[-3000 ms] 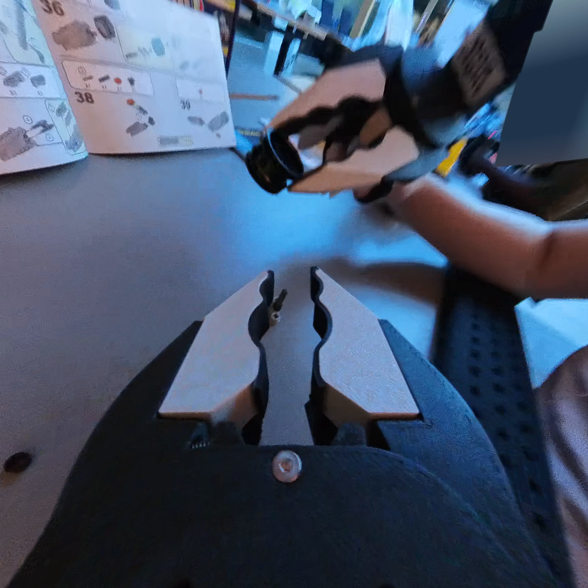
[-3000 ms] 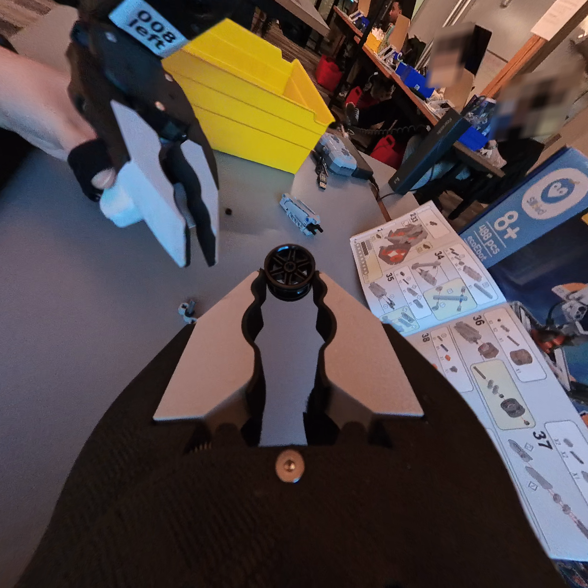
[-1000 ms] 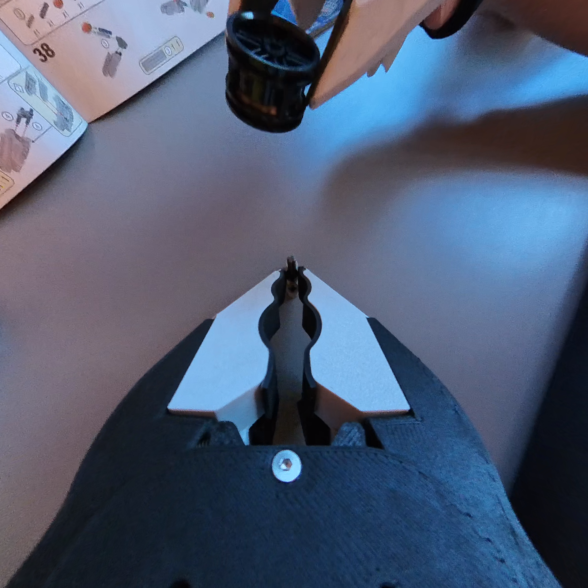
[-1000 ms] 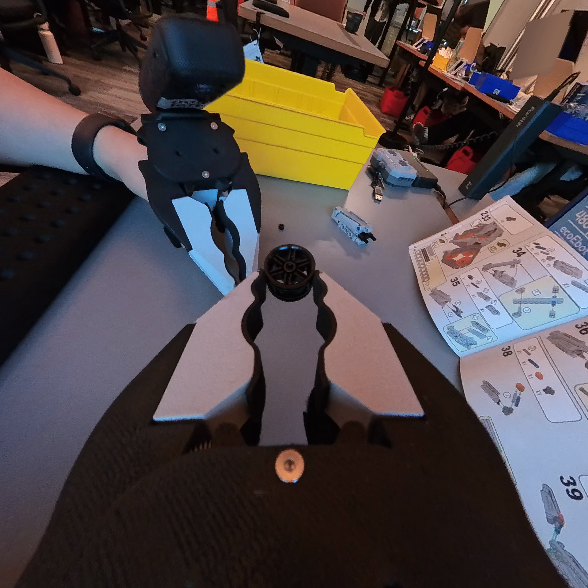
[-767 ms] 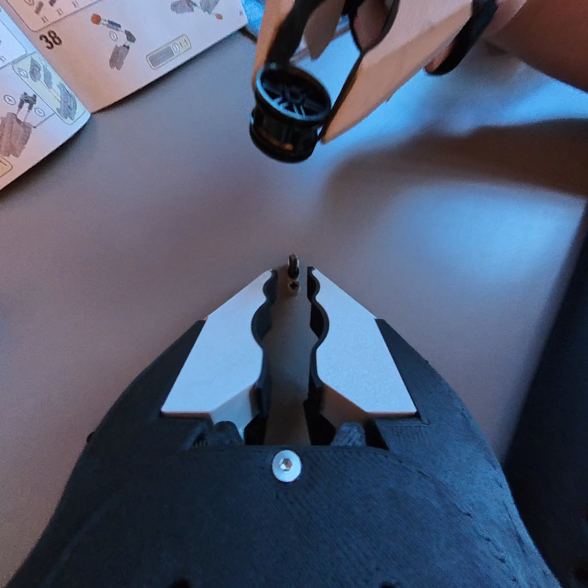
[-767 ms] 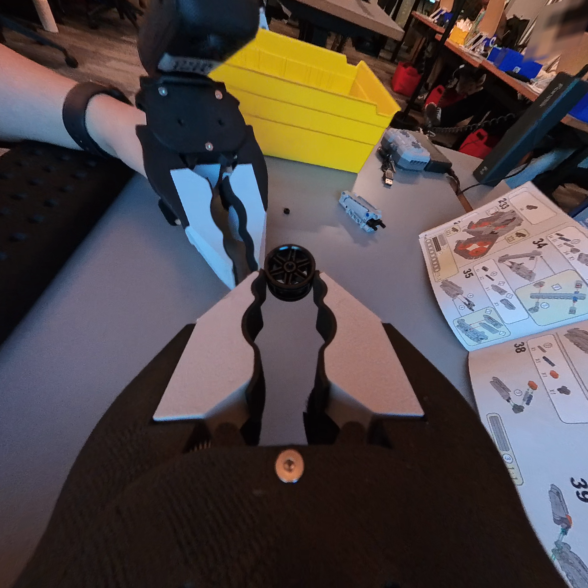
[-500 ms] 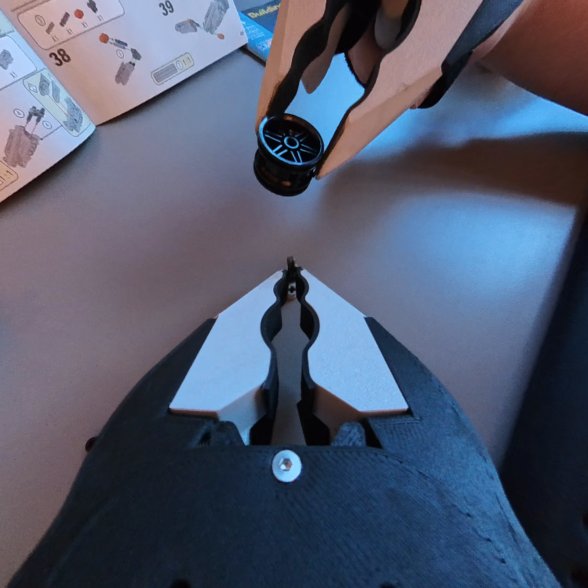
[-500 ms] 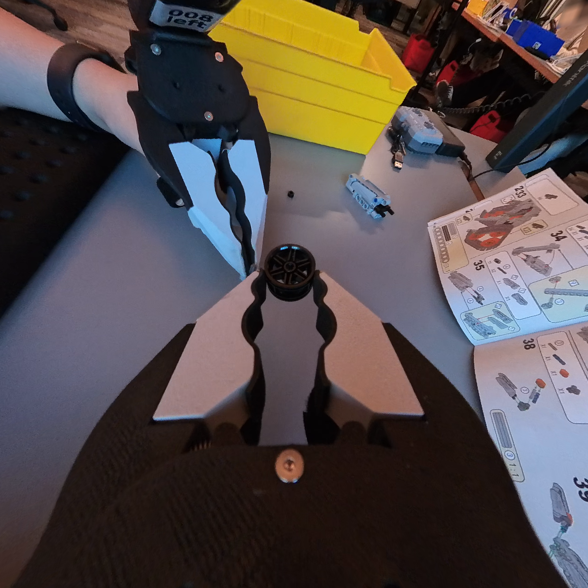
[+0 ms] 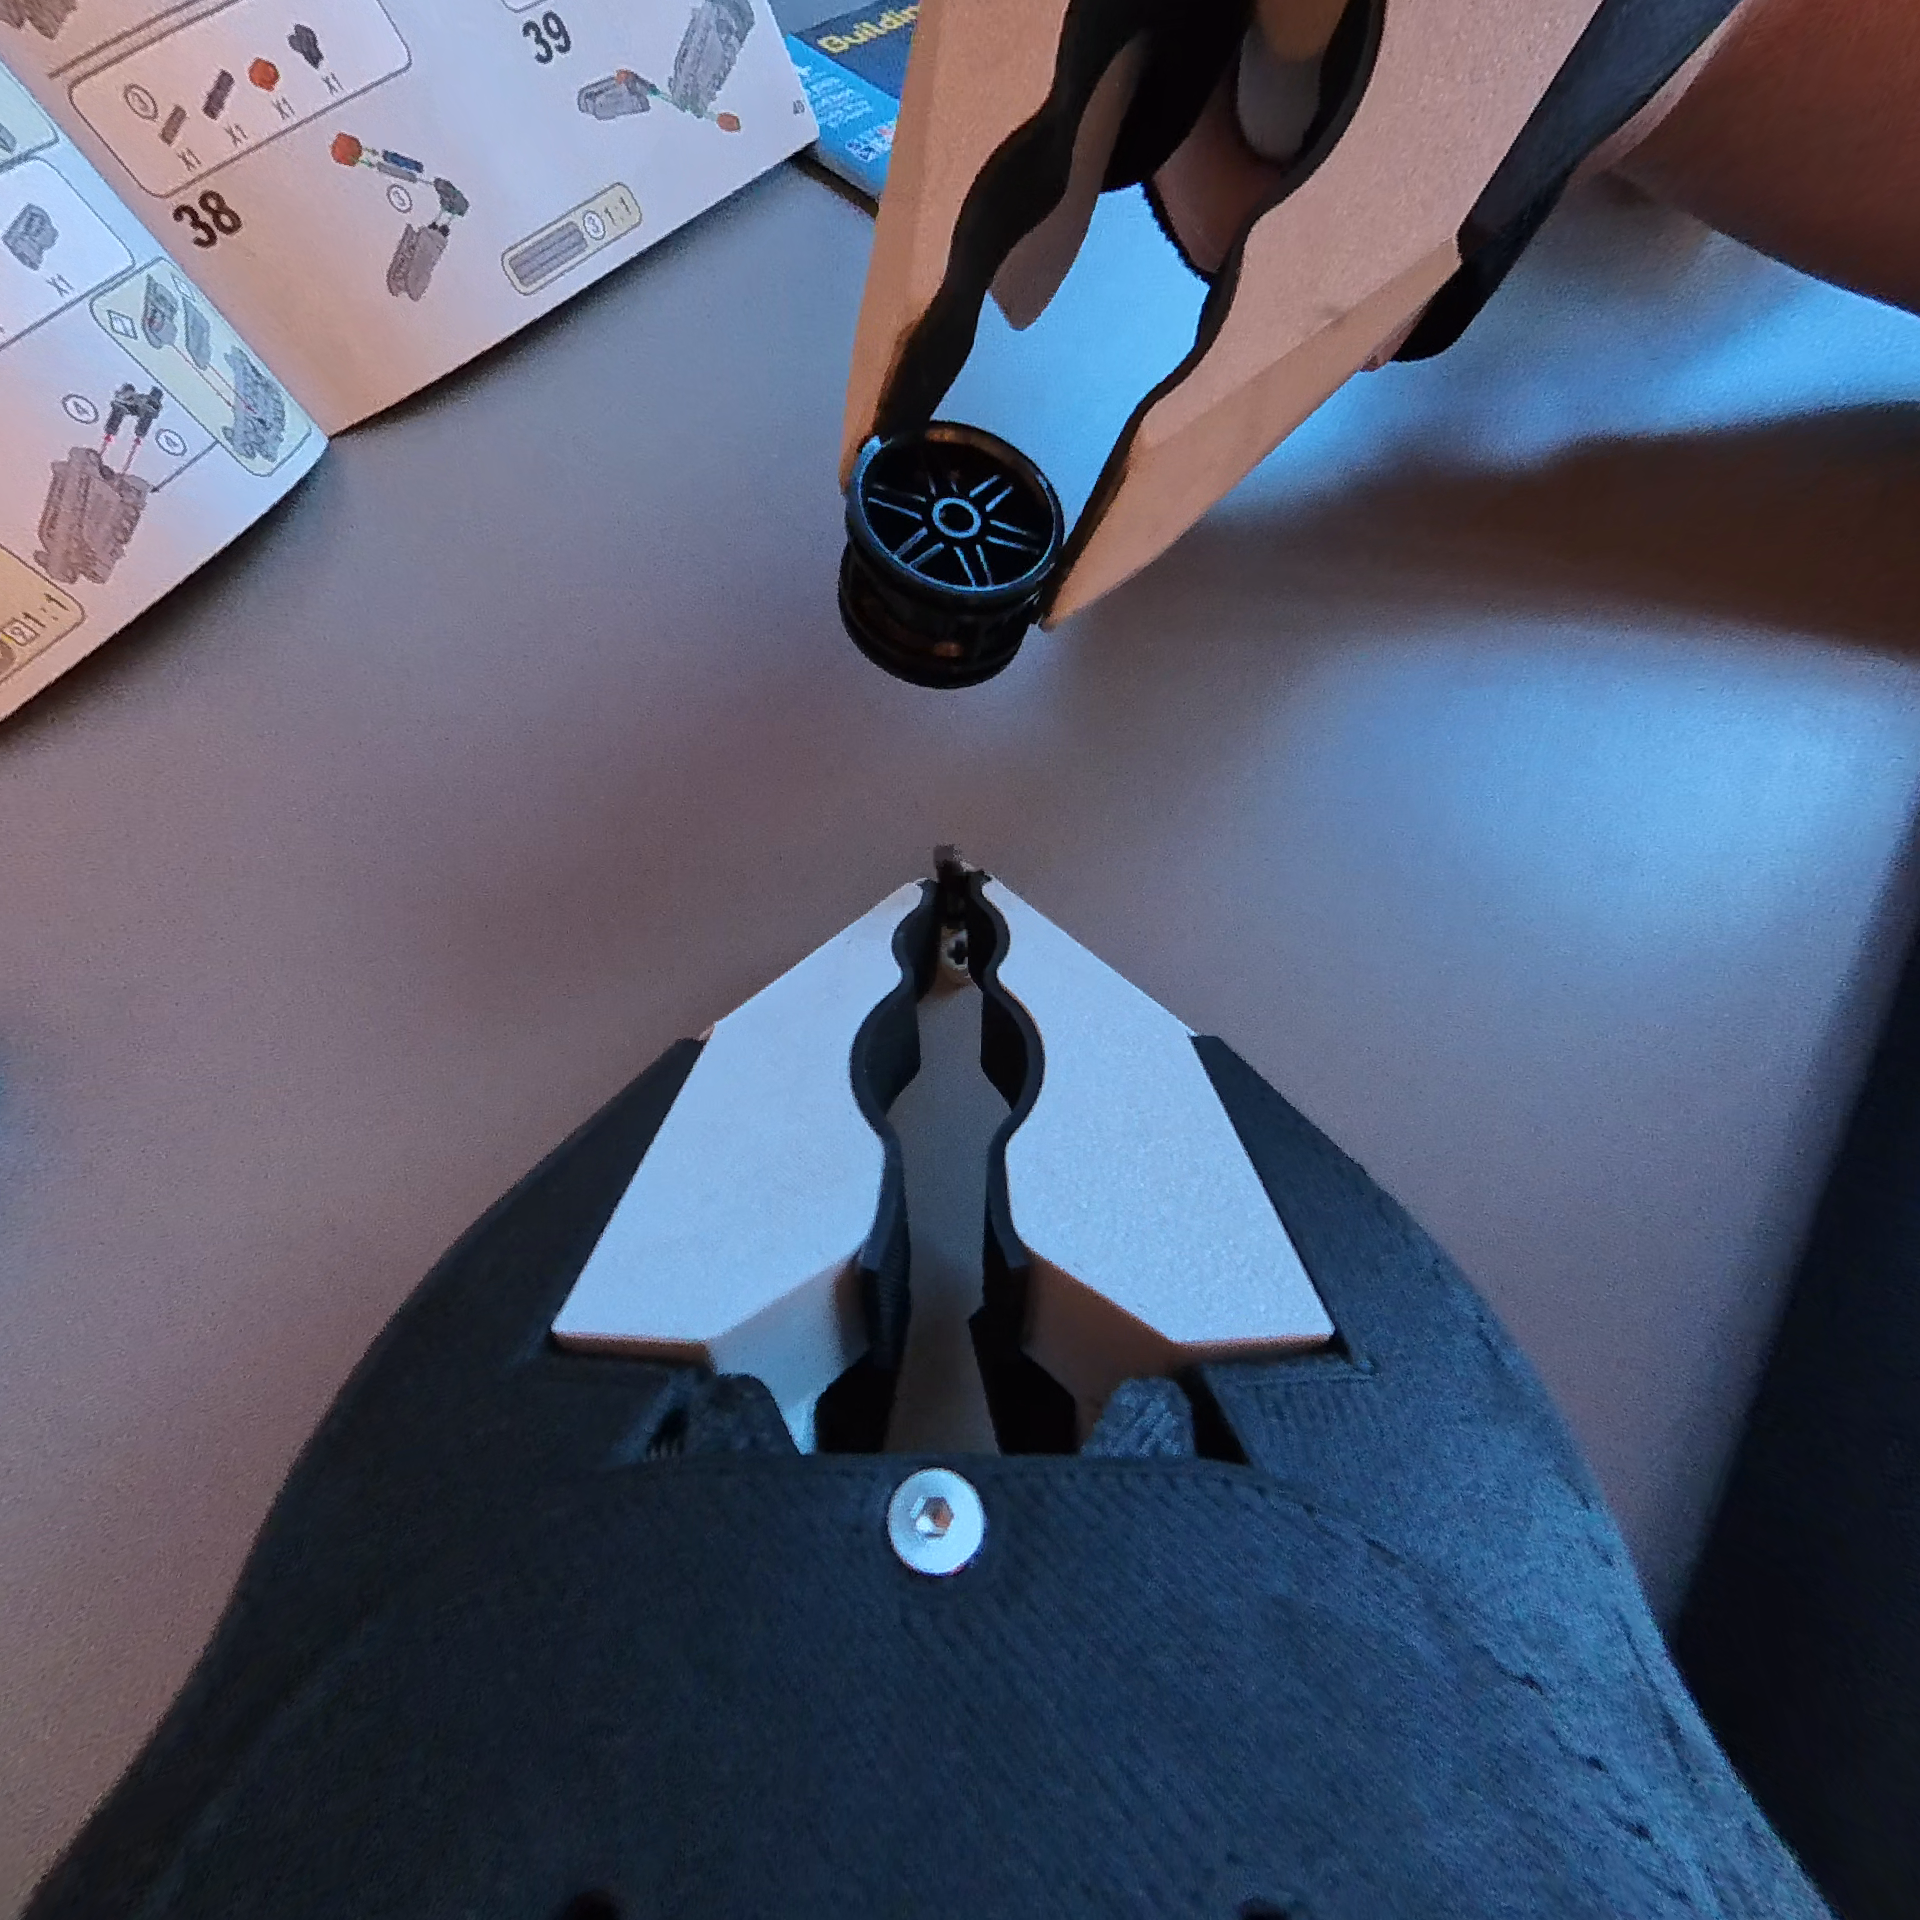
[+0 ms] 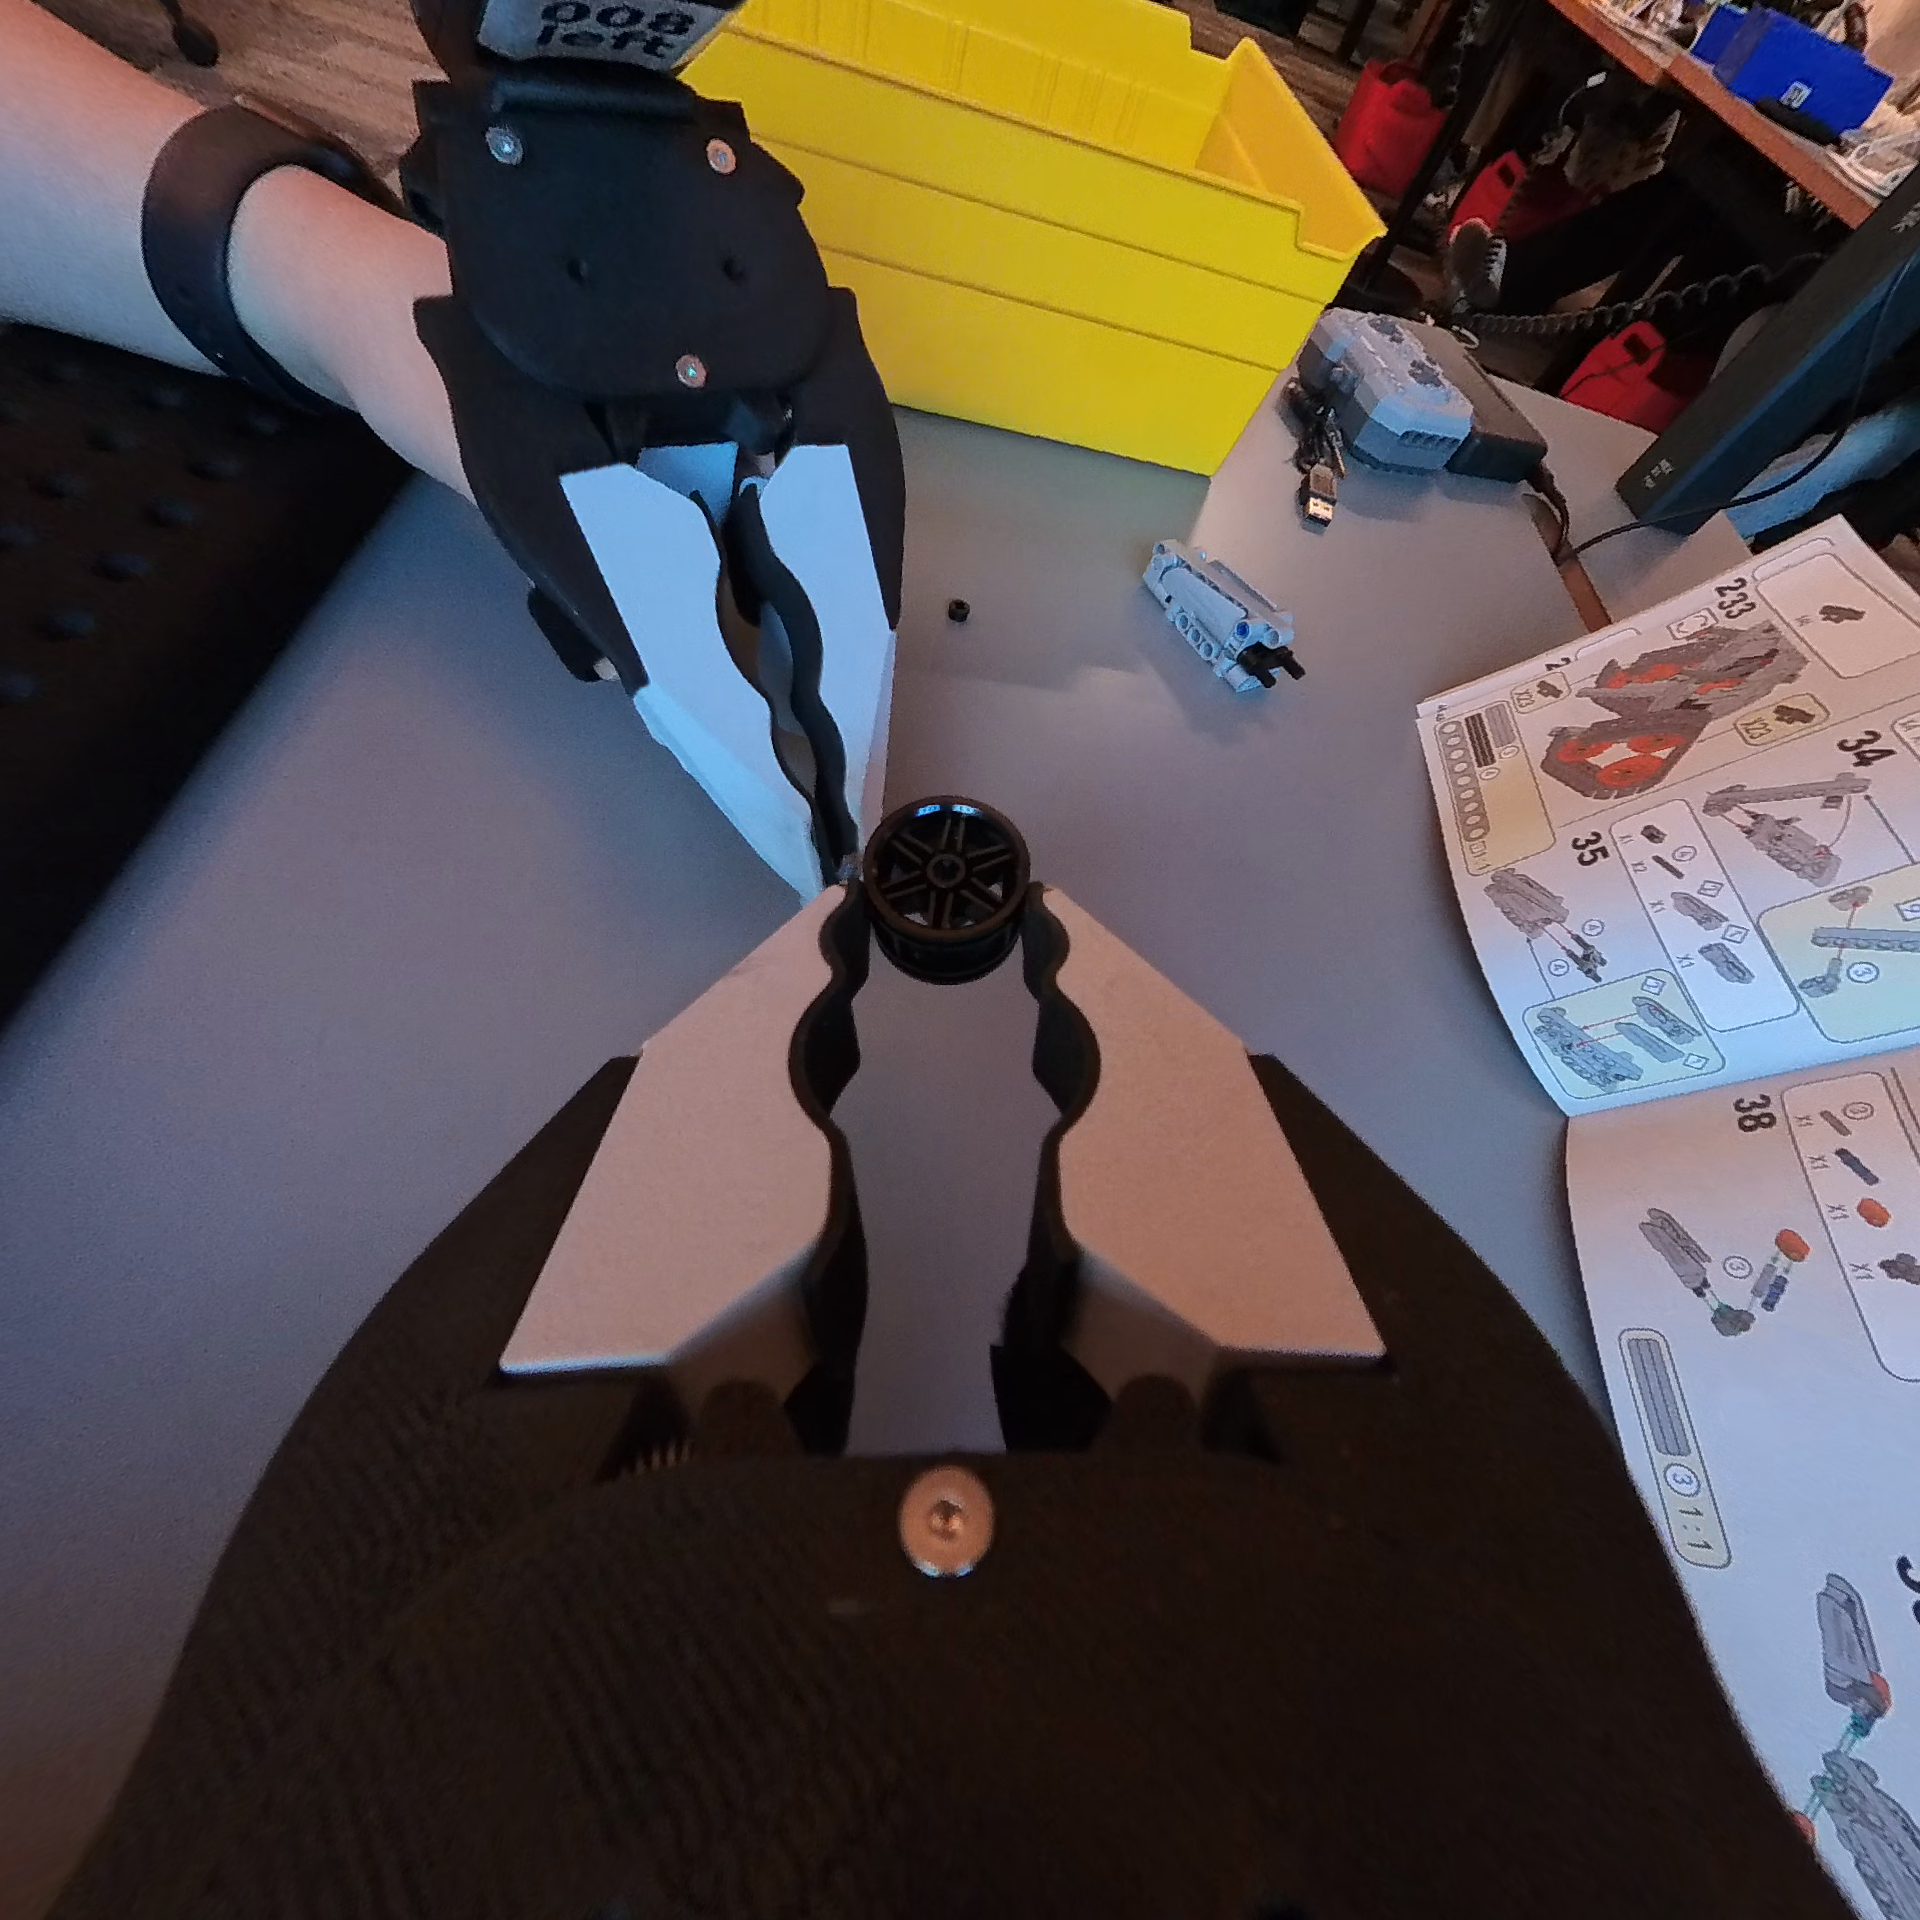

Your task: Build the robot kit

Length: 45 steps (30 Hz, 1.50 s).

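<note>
My left gripper (image 9: 951, 894) is shut on a small dark pin (image 9: 950, 871) with a light grey end; the pin sticks out past its tips, above the grey table (image 9: 520, 790). My right gripper (image 10: 945, 904) is shut on a black spoked wheel (image 10: 943, 883) held at its tips. In the left wrist view the wheel (image 9: 951, 551) faces the pin, a short gap ahead. In the right wrist view the left gripper (image 10: 840, 868) comes in from the upper left, its tips right beside the wheel's left edge.
An open instruction booklet (image 10: 1704, 935) lies at the right and shows in the left wrist view (image 9: 260, 208). A yellow bin (image 10: 1039, 229), a grey motor block (image 10: 1392, 395), a small grey brick assembly (image 10: 1221, 623) and a tiny black piece (image 10: 957, 611) lie behind. A black studded mat (image 10: 125, 582) lies at the left. The gap from one gripper's tips to the other's is roughly 6 cm.
The left gripper opened briefly, then shut on the pin again. The right gripper brought the wheel down and closer, so wheel and pin now nearly meet.
</note>
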Tool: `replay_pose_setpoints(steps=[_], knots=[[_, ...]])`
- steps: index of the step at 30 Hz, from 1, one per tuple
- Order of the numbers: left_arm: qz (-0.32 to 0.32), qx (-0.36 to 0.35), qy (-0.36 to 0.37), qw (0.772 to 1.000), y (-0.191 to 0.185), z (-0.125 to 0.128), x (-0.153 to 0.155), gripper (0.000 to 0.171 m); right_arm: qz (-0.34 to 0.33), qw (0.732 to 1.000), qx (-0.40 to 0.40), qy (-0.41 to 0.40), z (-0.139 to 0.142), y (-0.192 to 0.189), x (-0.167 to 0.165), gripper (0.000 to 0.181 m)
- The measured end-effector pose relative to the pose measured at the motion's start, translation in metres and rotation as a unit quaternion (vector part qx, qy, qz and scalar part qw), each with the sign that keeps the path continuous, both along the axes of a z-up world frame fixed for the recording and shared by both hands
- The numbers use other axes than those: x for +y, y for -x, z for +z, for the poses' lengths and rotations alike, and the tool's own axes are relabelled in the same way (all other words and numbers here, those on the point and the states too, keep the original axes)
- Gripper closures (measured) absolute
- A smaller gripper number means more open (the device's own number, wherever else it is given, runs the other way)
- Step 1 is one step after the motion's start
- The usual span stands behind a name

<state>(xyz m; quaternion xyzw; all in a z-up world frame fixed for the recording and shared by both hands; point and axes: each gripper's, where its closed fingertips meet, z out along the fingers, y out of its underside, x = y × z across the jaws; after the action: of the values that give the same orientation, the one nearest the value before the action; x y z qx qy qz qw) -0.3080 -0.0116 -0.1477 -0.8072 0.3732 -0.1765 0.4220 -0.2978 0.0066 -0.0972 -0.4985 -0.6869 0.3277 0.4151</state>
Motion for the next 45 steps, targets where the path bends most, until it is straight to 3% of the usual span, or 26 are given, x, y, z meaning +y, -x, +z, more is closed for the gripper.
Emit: replay_pose_setpoints(steps=[14,20,26,30,35,40,45], knots=[[-0.008,-0.010,0.015,1.000,-0.006,-0.001,0.003,0.169,0.041,0.999,-0.012,0.011,-0.010,0.003,-0.015,0.152],[-0.029,-0.039,0.050,0.998,-0.013,-0.001,0.003,0.170,0.057,0.997,-0.002,0.057,-0.009,-0.004,-0.014,0.152],[-0.060,-0.007,0.001,0.998,-0.020,0.002,-0.001,0.170,0.080,0.992,0.004,0.095,-0.008,-0.007,-0.017,0.152],[-0.068,-0.012,-0.050,0.996,-0.022,0.024,-0.004,0.170,0.092,0.989,0.022,0.112,0.007,-0.009,-0.022,0.152],[-0.055,-0.019,-0.122,0.991,-0.018,0.062,-0.010,0.170,0.056,0.983,0.110,0.133,0.051,-0.016,-0.004,0.152],[-0.046,-0.144,-0.113,0.982,-0.011,0.114,-0.021,0.170,-0.029,0.987,0.077,0.135,0.045,-0.014,0.022,0.153],[-0.054,-0.244,-0.076,0.965,0.000,0.147,-0.022,0.170,-0.026,0.999,0.014,0.043,0.039,0.008,-0.004,0.153]])
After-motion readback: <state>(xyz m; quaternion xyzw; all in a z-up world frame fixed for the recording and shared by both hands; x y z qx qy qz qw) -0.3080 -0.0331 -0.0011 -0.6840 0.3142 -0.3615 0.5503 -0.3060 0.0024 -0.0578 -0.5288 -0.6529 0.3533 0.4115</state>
